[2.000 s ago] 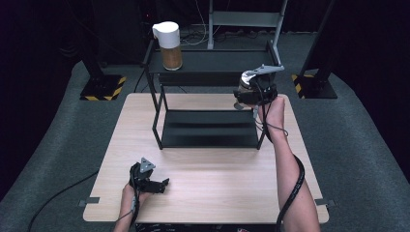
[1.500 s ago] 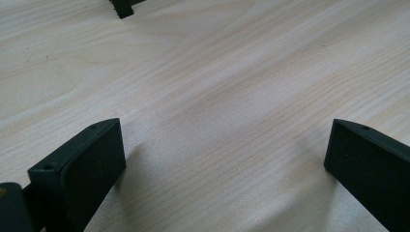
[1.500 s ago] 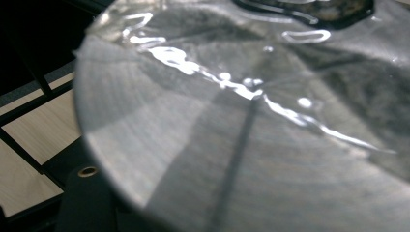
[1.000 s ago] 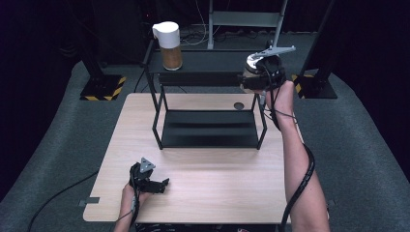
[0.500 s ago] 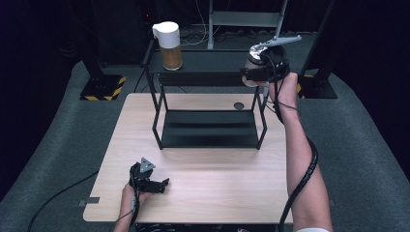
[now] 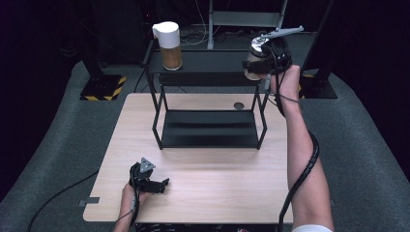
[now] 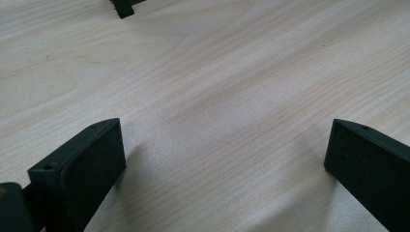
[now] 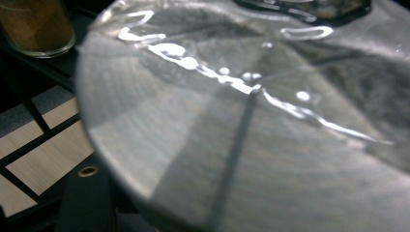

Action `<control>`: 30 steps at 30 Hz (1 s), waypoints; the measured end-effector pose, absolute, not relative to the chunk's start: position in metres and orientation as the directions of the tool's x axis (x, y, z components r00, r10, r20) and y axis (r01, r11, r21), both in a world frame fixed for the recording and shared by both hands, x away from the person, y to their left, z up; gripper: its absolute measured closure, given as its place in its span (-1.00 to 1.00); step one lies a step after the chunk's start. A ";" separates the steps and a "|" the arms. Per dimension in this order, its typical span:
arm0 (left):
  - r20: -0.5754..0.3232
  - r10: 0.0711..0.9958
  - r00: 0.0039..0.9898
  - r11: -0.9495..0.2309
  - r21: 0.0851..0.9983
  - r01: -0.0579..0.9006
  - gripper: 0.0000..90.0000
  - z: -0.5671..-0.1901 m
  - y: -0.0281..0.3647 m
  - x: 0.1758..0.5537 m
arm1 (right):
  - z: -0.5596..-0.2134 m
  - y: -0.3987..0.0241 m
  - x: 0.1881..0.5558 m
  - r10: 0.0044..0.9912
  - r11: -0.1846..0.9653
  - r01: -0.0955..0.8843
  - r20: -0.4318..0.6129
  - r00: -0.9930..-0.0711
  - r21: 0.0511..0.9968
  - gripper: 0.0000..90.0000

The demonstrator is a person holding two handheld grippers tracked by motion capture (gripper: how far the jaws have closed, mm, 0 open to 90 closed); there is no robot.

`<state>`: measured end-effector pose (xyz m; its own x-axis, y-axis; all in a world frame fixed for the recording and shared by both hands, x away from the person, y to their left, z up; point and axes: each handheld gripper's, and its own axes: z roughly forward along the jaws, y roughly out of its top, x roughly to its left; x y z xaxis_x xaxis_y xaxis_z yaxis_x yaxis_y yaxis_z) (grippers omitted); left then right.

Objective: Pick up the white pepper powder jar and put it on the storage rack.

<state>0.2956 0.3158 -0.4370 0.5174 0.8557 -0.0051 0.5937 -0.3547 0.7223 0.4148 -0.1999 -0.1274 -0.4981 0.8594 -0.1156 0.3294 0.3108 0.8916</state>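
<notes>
A: Hand-held gripper on the right (image 6: 263, 63), upper right of the high view, appears clamped on a clear jar (image 6: 252, 58) at the top shelf of the black rack (image 6: 208, 62). Its own view shows smooth, glossy, curved glass.

B: Then it should lower the jar level until the base sits flat on the metal shelf, well clear of the white-lidded jar (image 6: 169, 44) at upper left.

A: Left hand-held gripper (image 6: 153, 184) rests wide open and empty on the pale wood-grain worktop (image 6: 208, 193), lower left.
</notes>
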 end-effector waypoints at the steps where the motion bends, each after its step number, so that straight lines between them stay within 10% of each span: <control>1: -0.005 0.856 0.517 -0.355 0.722 0.594 -0.99 -0.437 0.316 0.296 | -0.127 -0.199 0.417 0.861 0.310 0.333 -0.115 -0.495 0.891 -0.33; 30: -0.005 0.858 0.514 -0.353 0.722 0.595 -0.99 -0.437 0.316 0.295 | -0.118 -0.194 0.466 0.895 0.285 0.411 -0.087 -0.438 0.866 -0.32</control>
